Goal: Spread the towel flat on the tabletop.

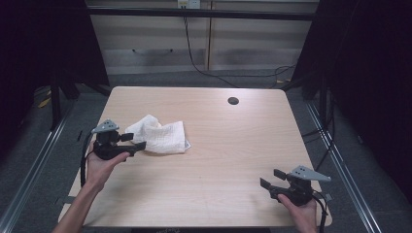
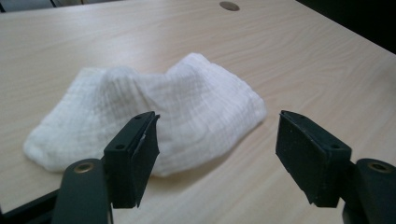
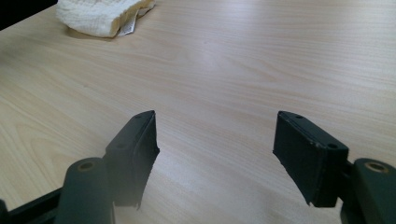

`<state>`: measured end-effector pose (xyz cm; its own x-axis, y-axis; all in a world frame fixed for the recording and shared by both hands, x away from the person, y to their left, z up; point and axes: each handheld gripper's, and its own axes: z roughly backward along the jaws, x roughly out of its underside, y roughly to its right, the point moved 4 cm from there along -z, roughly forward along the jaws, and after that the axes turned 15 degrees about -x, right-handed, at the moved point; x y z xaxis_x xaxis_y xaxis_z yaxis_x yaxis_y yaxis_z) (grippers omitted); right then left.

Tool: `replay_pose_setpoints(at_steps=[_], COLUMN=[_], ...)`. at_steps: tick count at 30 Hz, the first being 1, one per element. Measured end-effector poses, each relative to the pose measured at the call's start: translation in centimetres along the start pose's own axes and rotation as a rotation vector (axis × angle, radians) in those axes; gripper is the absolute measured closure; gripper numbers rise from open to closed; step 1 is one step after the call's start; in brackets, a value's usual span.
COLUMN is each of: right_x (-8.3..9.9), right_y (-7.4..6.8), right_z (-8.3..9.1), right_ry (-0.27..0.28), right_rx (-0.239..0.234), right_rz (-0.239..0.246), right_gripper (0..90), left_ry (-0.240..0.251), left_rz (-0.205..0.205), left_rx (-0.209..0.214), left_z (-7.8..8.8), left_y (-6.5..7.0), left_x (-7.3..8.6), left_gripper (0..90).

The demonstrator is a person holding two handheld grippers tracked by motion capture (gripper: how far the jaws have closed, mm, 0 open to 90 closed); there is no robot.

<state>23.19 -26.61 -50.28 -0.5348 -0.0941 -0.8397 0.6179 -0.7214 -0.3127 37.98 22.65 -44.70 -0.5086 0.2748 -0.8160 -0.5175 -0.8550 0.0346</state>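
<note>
On the desk [image 1: 209, 160], the cloth [image 1: 158, 136] lies left of centre — left claw [image 1: 130, 141] just beside it, right claw [image 1: 272, 179] well apart, nearer the front-right corner.

Black claw [image 1: 130, 141], grey triangular plate [image 1: 105, 127], trailing black cable [image 1: 83, 165], bare forearms

A lab-like recording bay: a bare wooden table [image 1: 233, 145] with a cable hole [image 1: 233, 101], black curtains [image 1: 374, 73] on both sides of it, metal floor rails [image 1: 340, 160] alongside, cables [image 1: 204, 68] trailing behind it.
</note>
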Motion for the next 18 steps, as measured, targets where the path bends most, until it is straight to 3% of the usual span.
replay_pose_setpoints(at_steps=[5,8,18], right_x=[0.0,0.0,0.1], right_y=[0.0,-0.1,0.0], right_z=[-0.2,-0.2,-0.3], right_ry=[-0.007,-0.010,-0.013], right_rx=[-0.009,-0.010,-0.015], right_rz=[0.001,0.005,0.001], right_gripper=[30.3,30.3,30.0], left_ry=[-0.040,-0.052,-0.100], left_rz=[-0.033,-0.010,-0.015], left_rx=[-0.015,-0.004,-0.031], left_z=[-1.9,-3.0,-5.9], left_y=[-0.7,-1.2,-2.8], left_x=[-1.1,-1.4,-2.2], left_gripper=[30.4,28.9,26.9])
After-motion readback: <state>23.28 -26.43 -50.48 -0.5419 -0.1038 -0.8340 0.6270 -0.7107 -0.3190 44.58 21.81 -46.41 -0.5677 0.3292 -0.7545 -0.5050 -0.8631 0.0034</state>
